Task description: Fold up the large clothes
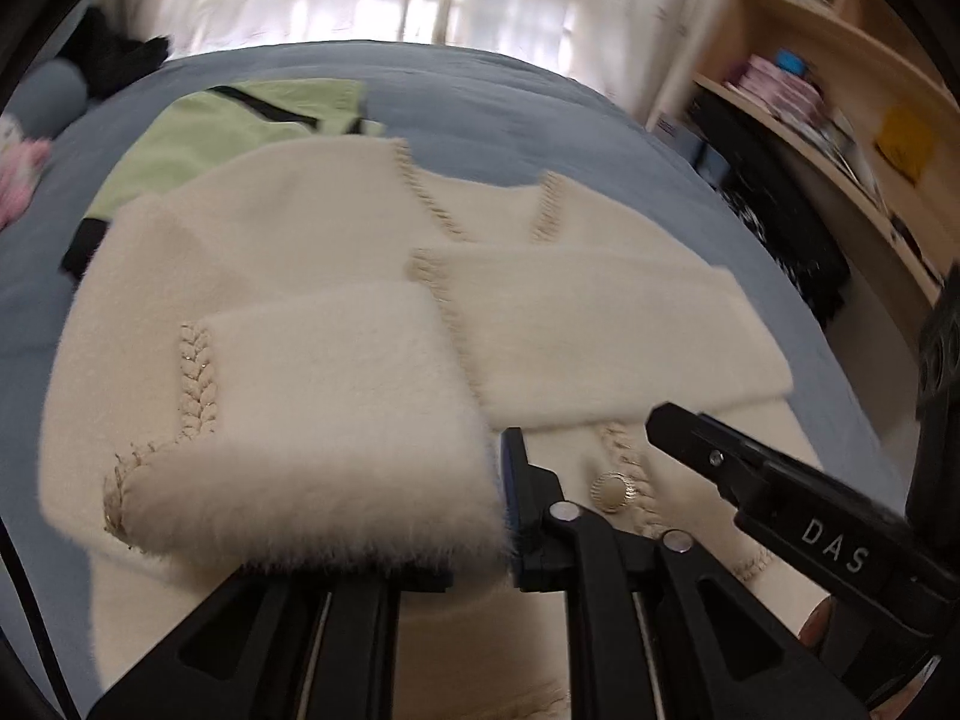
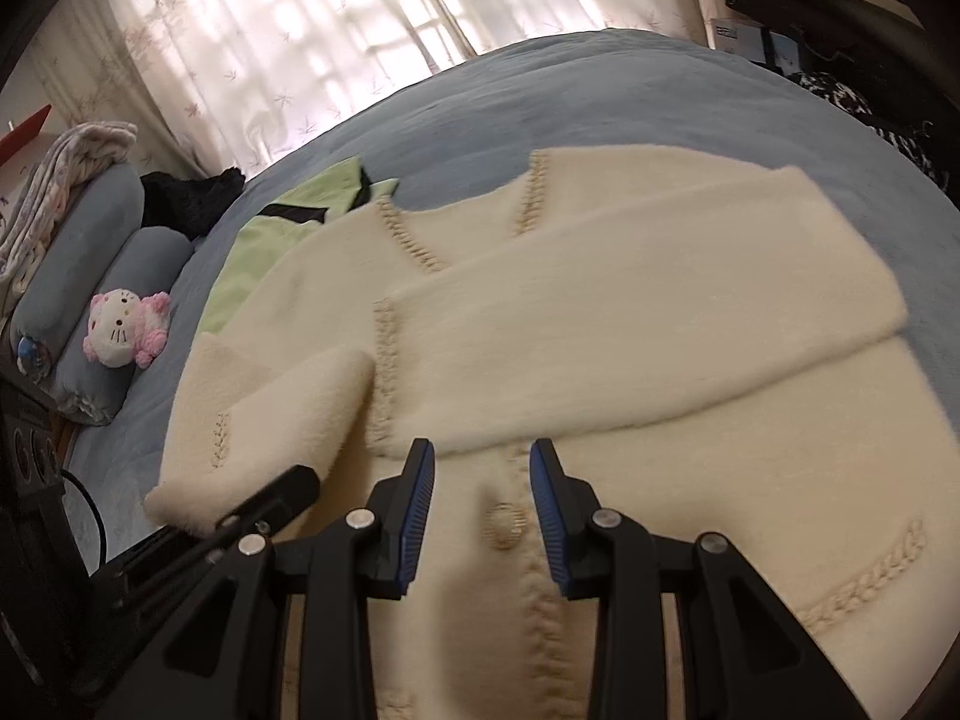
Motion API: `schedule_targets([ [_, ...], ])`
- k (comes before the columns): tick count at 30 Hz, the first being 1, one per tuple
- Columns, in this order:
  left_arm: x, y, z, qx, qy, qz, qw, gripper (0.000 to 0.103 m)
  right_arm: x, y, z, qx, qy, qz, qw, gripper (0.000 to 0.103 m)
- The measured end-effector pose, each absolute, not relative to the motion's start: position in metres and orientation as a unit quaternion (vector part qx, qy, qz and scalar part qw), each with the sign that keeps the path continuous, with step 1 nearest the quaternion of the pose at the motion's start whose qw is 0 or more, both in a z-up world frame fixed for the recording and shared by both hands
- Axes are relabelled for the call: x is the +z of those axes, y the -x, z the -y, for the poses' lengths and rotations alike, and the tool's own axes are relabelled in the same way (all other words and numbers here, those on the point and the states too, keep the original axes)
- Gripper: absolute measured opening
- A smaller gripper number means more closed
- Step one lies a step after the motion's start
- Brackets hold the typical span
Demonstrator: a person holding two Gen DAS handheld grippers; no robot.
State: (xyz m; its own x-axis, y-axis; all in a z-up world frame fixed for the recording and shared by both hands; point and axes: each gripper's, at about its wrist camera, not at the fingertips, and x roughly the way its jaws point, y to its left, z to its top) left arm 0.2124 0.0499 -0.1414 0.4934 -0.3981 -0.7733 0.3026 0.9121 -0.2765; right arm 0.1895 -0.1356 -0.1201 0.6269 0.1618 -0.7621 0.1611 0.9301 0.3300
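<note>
So, the count: one cream cardigan (image 2: 660, 480) is spread flat on the bed (image 2: 600, 90), right under and ahead of both tools. Two sleeves are seen, both folded in across the front. One button (image 2: 503, 525) is showing, and one green garment (image 1: 198, 144) is tucked under the cardigan's far left shoulder. Further off to the left, two bolsters (image 2: 90, 228), one plush (image 2: 123, 327) and one black fuzzy thing (image 2: 186, 198) can be made out.

The right gripper (image 2: 483, 504) is held partly open over the placket with nothing gripped; the button sits below the gap between its pads.

The left gripper (image 1: 468, 492) is trickier. The left sleeve (image 1: 336, 396) is draped over one finger and its cuff edge is up against the other blue pad (image 1: 513, 480), so whether it's pinched or just resting there can't be told.

Edges: the right sleeve (image 1: 600, 330) ends just ahead of the right tool, its cuff meeting the left one near the middle. Plenty of bare sheet is left beyond the collar and to the right. The left side is crowded by the green garment, and a shelf (image 1: 840, 60) stands off the bed's right edge.
</note>
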Motion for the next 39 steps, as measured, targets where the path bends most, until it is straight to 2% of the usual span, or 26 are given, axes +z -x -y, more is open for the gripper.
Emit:
schedule_targets([
  [1,-0.147,-0.213,-0.048,-0.211,0.057,-0.473,0.854,0.033,-0.120,-0.189,0.139,0.001,-0.190,-0.432,0.882,0.033],
  [2,-0.151,-0.215,-0.049,-0.219,0.071,-0.487,0.843,0.051,-0.121,-0.189,0.142,0.005,-0.195,-0.434,0.879,0.033],
  [3,-0.153,-0.216,-0.053,-0.224,0.091,-0.496,0.834,0.065,-0.121,-0.189,0.144,0.010,-0.200,-0.437,0.877,0.033],
  [5,-0.152,-0.214,-0.065,-0.228,0.121,-0.503,0.825,0.070,-0.120,-0.187,0.146,0.023,-0.201,-0.439,0.876,0.033],
  [9,-0.143,-0.206,-0.092,-0.245,0.173,-0.511,0.806,0.074,-0.116,-0.185,0.138,0.046,-0.184,-0.439,0.878,0.034],
  [10,-0.142,-0.204,-0.096,-0.248,0.178,-0.512,0.803,0.076,-0.116,-0.185,0.136,0.049,-0.181,-0.439,0.879,0.039],
  [11,-0.138,-0.200,-0.102,-0.251,0.183,-0.512,0.801,0.079,-0.115,-0.184,0.134,0.053,-0.180,-0.437,0.879,0.050],
  [13,-0.131,-0.193,-0.109,-0.259,0.190,-0.507,0.800,0.081,-0.112,-0.181,0.128,0.063,-0.181,-0.429,0.883,0.061],
  [22,-0.104,-0.158,-0.166,-0.204,0.189,-0.479,0.832,0.082,-0.100,-0.178,0.085,0.132,-0.125,-0.429,0.885,0.061],
  [29,-0.103,-0.148,-0.214,-0.097,0.180,-0.467,0.860,0.082,-0.110,-0.167,0.005,0.209,0.080,-0.429,0.875,0.061],
  [36,-0.114,-0.143,-0.242,-0.067,0.197,-0.476,0.854,0.082,-0.131,-0.177,-0.039,0.191,0.217,-0.412,0.864,0.061],
  [37,-0.117,-0.143,-0.240,-0.067,0.196,-0.477,0.854,0.082,-0.136,-0.182,-0.043,0.180,0.238,-0.411,0.862,0.058],
  [38,-0.119,-0.144,-0.240,-0.067,0.193,-0.480,0.853,0.082,-0.136,-0.184,-0.044,0.177,0.243,-0.408,0.862,0.034],
  [39,-0.121,-0.145,-0.239,-0.066,0.189,-0.483,0.852,0.082,-0.134,-0.188,-0.044,0.182,0.241,-0.410,0.861,0.018],
])
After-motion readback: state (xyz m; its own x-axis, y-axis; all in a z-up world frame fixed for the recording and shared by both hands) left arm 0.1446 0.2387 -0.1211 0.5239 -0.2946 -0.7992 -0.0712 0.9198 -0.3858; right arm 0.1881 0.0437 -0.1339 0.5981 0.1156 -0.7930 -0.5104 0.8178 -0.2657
